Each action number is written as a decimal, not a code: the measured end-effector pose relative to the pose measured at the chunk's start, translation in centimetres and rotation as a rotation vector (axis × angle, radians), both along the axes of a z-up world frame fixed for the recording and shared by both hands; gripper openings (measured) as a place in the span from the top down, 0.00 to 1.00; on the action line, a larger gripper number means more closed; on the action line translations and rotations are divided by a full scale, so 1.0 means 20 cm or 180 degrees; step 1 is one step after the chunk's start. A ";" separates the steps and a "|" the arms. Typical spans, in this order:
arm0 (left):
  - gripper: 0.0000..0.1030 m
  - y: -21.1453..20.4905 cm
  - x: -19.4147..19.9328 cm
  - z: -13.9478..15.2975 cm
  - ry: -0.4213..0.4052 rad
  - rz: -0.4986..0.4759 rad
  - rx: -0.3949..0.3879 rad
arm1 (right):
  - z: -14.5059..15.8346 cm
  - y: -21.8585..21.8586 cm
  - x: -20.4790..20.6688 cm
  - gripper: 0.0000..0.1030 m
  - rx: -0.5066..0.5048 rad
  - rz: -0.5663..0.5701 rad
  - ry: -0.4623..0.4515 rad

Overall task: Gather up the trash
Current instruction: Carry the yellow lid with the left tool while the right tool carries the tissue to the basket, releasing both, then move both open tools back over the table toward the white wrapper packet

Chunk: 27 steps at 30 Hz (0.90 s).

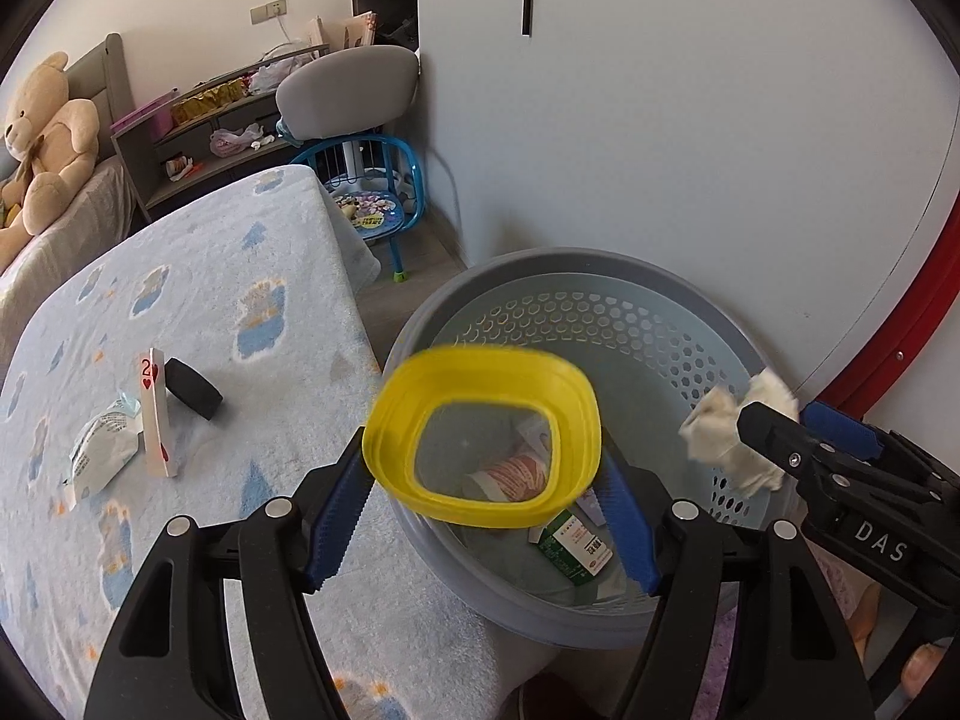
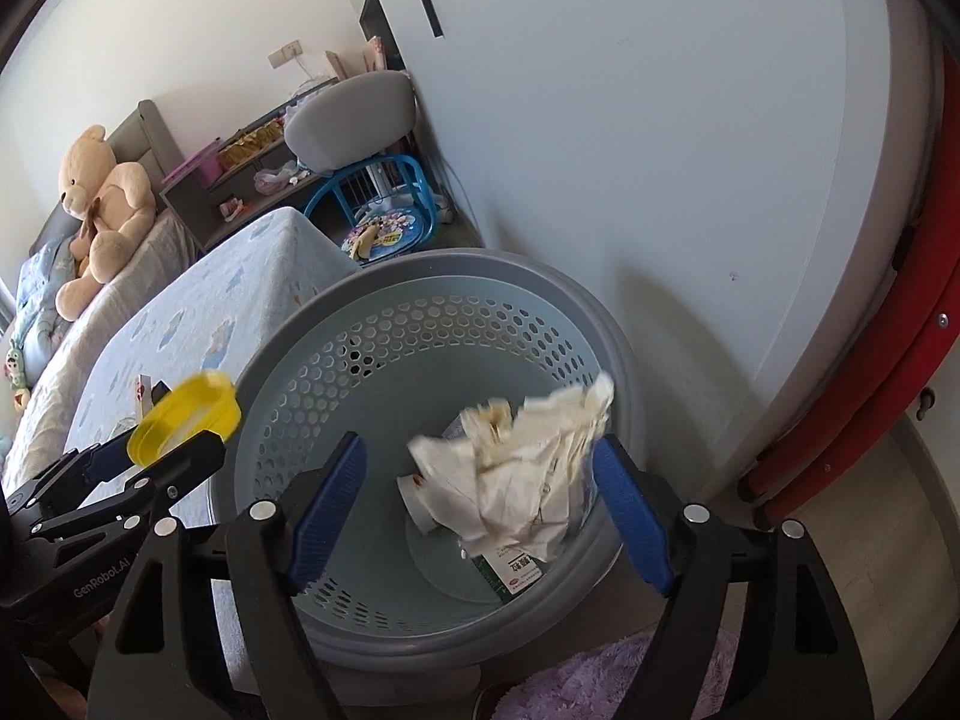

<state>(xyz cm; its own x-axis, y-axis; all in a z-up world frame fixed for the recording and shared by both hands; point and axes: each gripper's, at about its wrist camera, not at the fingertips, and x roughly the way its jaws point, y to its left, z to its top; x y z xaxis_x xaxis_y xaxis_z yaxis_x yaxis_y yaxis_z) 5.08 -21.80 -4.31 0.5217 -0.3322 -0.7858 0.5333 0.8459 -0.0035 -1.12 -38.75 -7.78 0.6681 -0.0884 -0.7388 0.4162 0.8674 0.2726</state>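
Both jaws wide — yellow lid [image 1: 483,438], crumpled tissue [image 2: 522,468] between, over basket [image 2: 540,294]

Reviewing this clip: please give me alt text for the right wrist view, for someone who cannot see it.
A crumpled white tissue hangs blurred between the right gripper's open blue pads, above a round perforated grey bin holding a green carton. At left, the left gripper carries a yellow lid near the bin's rim, beside a blue-patterned bed.
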 end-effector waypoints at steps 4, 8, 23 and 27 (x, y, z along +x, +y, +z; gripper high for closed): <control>0.27 0.03 0.00 0.01 -0.0022 0.0064 -0.0019 | 0.00 0.00 0.00 0.23 -0.0013 -0.0005 0.0012; 0.27 0.05 0.00 0.03 -0.0047 0.0106 -0.0028 | 0.01 0.01 0.00 0.20 -0.0061 0.0008 0.0016; 0.26 0.13 -0.03 0.06 -0.0105 0.0227 -0.0037 | 0.03 0.08 -0.03 0.15 -0.0177 0.0015 0.0000; 0.26 0.15 -0.05 0.07 -0.0138 0.0261 -0.0025 | 0.04 0.10 -0.04 0.14 -0.0208 0.0028 0.0002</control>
<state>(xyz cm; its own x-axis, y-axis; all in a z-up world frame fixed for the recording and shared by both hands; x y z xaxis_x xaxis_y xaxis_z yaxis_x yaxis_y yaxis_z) 4.14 -18.77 -2.94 0.5808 -0.2931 -0.7595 0.4621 0.8867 0.0112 -1.92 -36.85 -6.94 0.6687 -0.1307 -0.7320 0.4087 0.8870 0.2150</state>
